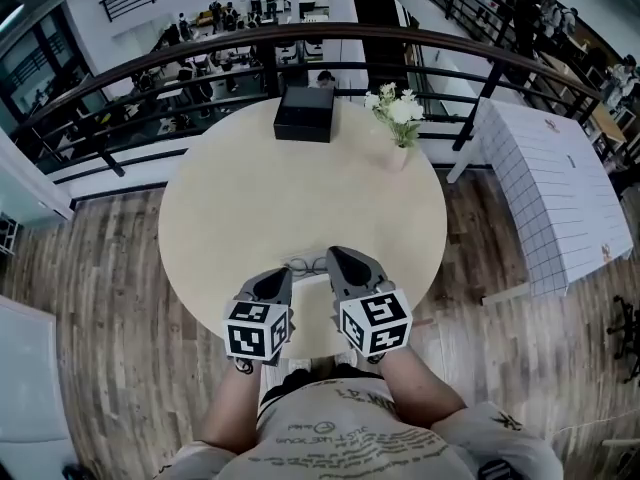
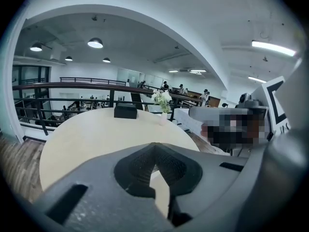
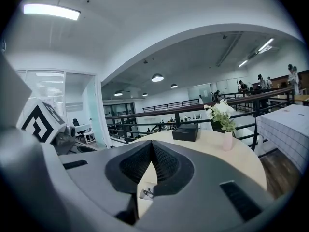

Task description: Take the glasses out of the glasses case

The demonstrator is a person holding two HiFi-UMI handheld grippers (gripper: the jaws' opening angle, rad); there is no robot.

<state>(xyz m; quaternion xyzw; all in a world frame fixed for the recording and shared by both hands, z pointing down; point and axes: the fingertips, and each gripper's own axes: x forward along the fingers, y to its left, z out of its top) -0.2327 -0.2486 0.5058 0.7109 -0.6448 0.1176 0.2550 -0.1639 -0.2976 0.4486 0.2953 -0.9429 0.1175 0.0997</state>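
A thin wire-framed pair of glasses (image 1: 306, 264) lies on the round beige table (image 1: 250, 198) near its front edge, partly on a small pale item (image 1: 312, 282) that I cannot identify. My left gripper (image 1: 283, 274) sits just left of the glasses and my right gripper (image 1: 336, 254) just right of them. Both are shut with nothing between the jaws. In the left gripper view the jaws (image 2: 154, 153) meet over bare tabletop. A bit of the glasses (image 3: 146, 193) shows below the right gripper's (image 3: 152, 154) closed tips. A black box (image 1: 305, 113) rests at the table's far edge.
A small vase of white flowers (image 1: 400, 118) stands at the far right of the table beside the black box. A dark railing (image 1: 200, 63) curves behind the table. A white gridded block (image 1: 555, 193) stands on the wooden floor to the right.
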